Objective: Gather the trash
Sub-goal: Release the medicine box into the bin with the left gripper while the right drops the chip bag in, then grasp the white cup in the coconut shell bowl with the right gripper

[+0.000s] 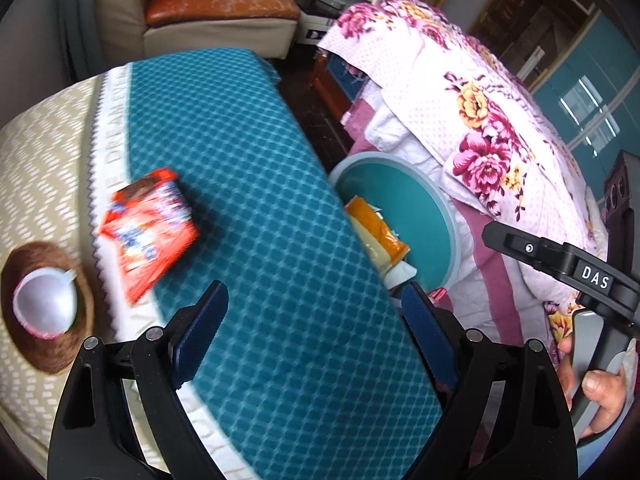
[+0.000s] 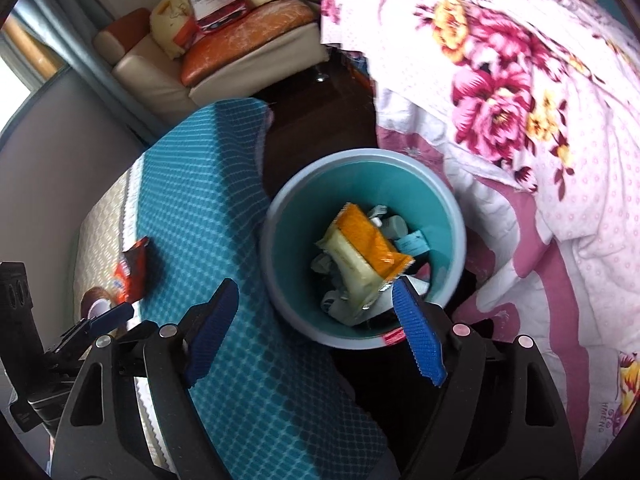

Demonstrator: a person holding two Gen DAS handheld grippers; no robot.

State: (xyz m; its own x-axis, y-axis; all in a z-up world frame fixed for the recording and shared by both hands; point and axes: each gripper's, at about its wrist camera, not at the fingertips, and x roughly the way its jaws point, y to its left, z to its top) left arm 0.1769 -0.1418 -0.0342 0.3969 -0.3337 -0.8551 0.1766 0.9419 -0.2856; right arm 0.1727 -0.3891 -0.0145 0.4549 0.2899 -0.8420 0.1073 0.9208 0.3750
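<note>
Both wide-open, empty grippers, left (image 1: 312, 332) and right (image 2: 316, 326), hover over teal cloth (image 1: 248, 168) beside bin (image 2: 280, 200).

My left gripper (image 1: 312, 322) hangs with its jaws wide and nothing between them, over the teal checked cloth (image 1: 256, 184). A red snack wrapper (image 1: 150, 230) lies on that cloth near its white edge. The teal bin (image 1: 416, 208) beside the cloth holds an orange packet (image 1: 374, 230). My right hand (image 1: 596, 384) grips the other gripper's handle.

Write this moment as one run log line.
left gripper open, empty | right gripper open, empty | orange packet in bin | red wrapper on cloth
</note>
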